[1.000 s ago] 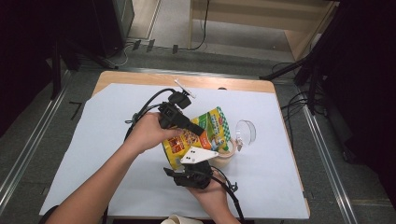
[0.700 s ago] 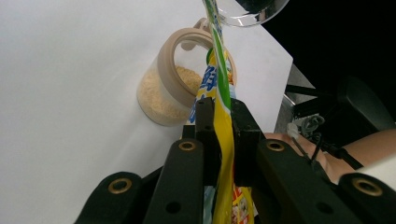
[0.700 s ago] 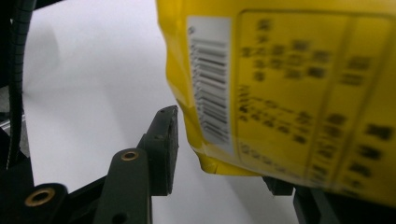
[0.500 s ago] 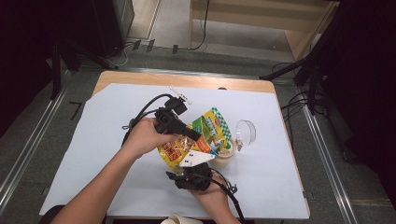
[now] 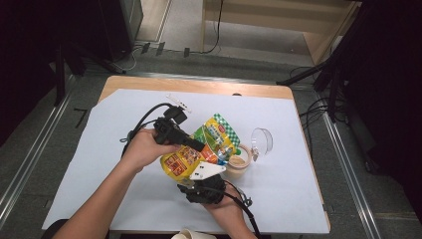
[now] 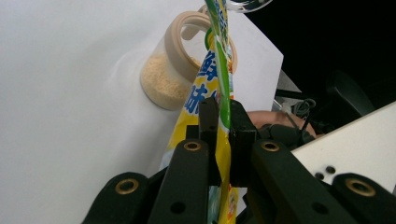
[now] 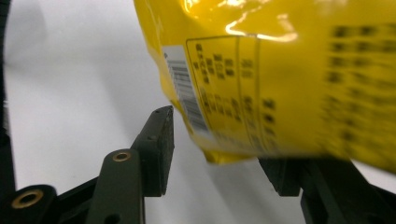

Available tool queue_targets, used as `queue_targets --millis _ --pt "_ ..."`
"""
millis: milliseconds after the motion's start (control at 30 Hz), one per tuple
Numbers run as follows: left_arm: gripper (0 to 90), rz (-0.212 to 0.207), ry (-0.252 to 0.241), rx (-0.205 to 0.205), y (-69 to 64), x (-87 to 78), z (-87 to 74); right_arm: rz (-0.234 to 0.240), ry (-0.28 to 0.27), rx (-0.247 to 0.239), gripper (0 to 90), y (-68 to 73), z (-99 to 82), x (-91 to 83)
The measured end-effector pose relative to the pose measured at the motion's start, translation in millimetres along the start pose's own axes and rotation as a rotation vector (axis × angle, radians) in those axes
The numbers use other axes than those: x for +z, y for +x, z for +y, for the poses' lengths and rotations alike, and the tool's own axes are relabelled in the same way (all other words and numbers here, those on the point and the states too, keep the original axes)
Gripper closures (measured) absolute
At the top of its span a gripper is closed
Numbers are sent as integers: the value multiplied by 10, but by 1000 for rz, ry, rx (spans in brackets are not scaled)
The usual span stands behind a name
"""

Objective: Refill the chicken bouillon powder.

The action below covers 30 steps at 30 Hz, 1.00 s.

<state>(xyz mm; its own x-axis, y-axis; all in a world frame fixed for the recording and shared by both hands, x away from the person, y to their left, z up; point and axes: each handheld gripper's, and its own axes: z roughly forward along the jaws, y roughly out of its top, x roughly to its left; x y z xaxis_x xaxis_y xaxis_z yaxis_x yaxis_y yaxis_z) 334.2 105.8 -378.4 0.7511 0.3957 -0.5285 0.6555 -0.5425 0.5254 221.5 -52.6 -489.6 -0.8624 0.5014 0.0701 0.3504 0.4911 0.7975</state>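
Left gripper [image 5: 196,145] sits just left of centre in the high view, jaws clamped flat on the yellow-and-green snack bag [image 5: 209,147], and in the left gripper view [image 6: 219,121] you can see both black pads pinching the bag's thin edge [image 6: 219,70] with no gap at all. Right gripper [image 5: 201,177] waits below it, toward the bottom centre of the high view, with its grey plate [image 5: 206,171] tucked under the bag's lower end. Over in the right gripper view [image 7: 217,149], those jaws stand apart and have just been opening; the bag's yellow back [image 7: 280,74], barcode and all, hangs in the upper right of the frame with its bottom corner dipping between the pads, the left pad clear of it, the right one half hidden behind the bag. Just right of the bag in the high view stands an open jar [image 5: 239,160] holding beige powder, seen again in the upper middle of the left gripper view [image 6: 180,74]. Further right lies a clear lid [image 5: 262,140] on the white table cover [image 5: 298,199].
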Motion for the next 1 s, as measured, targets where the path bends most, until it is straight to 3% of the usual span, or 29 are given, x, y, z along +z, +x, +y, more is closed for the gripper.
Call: queue_targets --millis 67,267,433,833,1000 --pt "886 11 11 2 18 -9 -24 -17 -4 -4 486 -12 0 -13" --pt "864 -20 0 15 44 0 -56 -24 6 19 493 -60 -10 -16" --pt "886 -11 4 30 26 34 -48 -29 25 39 493 -92 -51 10" --pt "844 17 -2 70 -7 92 -40 -35 38 46 499 -143 -71 21" --pt "893 18 7 65 -4 66 -51 -35 30 48 501 -157 -66 5"
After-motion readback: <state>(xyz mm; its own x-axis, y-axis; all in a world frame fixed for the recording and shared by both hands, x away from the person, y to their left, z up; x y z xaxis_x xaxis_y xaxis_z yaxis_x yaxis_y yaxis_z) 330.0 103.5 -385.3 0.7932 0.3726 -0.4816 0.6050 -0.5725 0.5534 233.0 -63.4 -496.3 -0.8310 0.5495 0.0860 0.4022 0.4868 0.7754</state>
